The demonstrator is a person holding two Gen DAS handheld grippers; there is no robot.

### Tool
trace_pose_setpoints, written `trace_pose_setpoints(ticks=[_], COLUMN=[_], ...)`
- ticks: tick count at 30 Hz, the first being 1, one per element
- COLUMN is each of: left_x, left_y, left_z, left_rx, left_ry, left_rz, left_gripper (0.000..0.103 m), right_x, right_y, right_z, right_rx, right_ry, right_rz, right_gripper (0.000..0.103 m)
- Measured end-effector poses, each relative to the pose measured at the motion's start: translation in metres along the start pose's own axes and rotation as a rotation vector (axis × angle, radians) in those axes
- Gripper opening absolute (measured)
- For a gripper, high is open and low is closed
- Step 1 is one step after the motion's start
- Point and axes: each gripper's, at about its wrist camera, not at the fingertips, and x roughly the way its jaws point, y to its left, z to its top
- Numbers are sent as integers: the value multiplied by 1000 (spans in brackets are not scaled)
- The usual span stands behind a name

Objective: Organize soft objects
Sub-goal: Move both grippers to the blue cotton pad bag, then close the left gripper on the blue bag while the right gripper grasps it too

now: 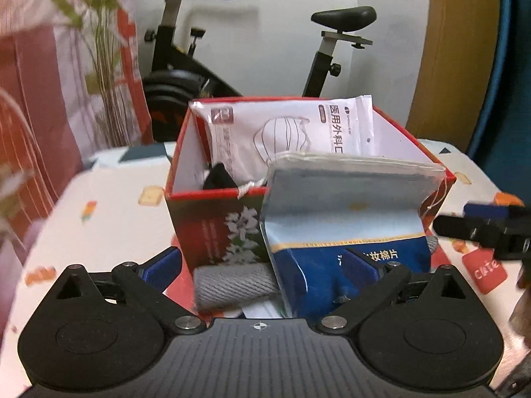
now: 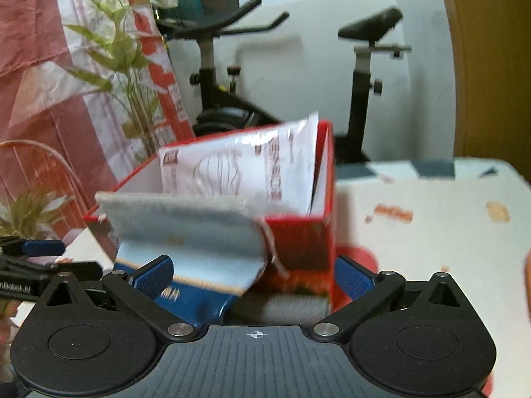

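A red open-top box (image 1: pixel 212 229) (image 2: pixel 298 242) stands on the table, holding a white face-mask packet (image 1: pixel 292 129) (image 2: pixel 239 172) and a black item (image 1: pixel 219 175). A blue-and-silver cotton-pad bag (image 1: pixel 345 219) (image 2: pixel 195 242) leans against the box front, its top over the rim. A folded grey cloth (image 1: pixel 232 285) (image 2: pixel 292 308) lies at the box's foot. My left gripper (image 1: pixel 262 265) is open, its fingers either side of the cloth and the bag's bottom. My right gripper (image 2: pixel 255 278) is open around the bag and cloth; it also shows in the left wrist view (image 1: pixel 481 229).
The table (image 1: pixel 99 219) (image 2: pixel 431 232) has a white patterned cover. A plant (image 2: pixel 122 66) and pink plastic bags (image 1: pixel 39 93) stand at the left. An exercise bike (image 1: pixel 205 76) (image 2: pixel 225 99) stands behind the table. A wooden panel (image 1: pixel 458 66) is at the right.
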Motion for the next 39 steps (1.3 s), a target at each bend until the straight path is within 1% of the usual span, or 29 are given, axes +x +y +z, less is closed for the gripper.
trace_pose_setpoints(ticks=[3,5,6,8,14,18,21,24,26,27,29,31,36,39], left_x=[3,4,4,6,12,15,18,22,24,25,28,31,40,43], left_y=[-3,-3,-3,-2,-9,-6,-3,-4,-6,-7,-6,-5,-1,3], left_z=[-4,-5,-5,-7,-10,-11,-12,-12,-12,-12,-13,-12,-10,-11], left_rx=[-16,-32,-47,-85,-100,-133,-155,-153,-132,-132,-153,-171,-227,-262], left_ry=[7,7,7,7,29,34,42,58,67,70,74,80,88,93], left_rz=[-6,-15,-18,-19,-47,-79,-93,-98,-100,-110,-145,-174,-205,-230], left_gripper=[102,101,100,98,97,97,91,82,71,69,59,53,52,49], right_x=[5,8,10,12,18,19,21,22,22,22,23,23,24,25], right_y=[1,3,5,8,11,11,11,11,11,11,11,11,10,10], right_z=[-10,-13,-14,-15,-20,-23,-24,-25,-25,-25,-26,-26,-27,-27], right_rx=[25,21,18,11,31,44,50,51,54,55,57,61,71,71], right_ry=[41,61,69,81,117,131,142,147,151,152,155,158,165,165], right_rz=[22,33,42,54,98,115,128,140,149,152,155,159,167,170], right_gripper=[96,89,88,80,66,59,55,51,50,50,48,48,44,43])
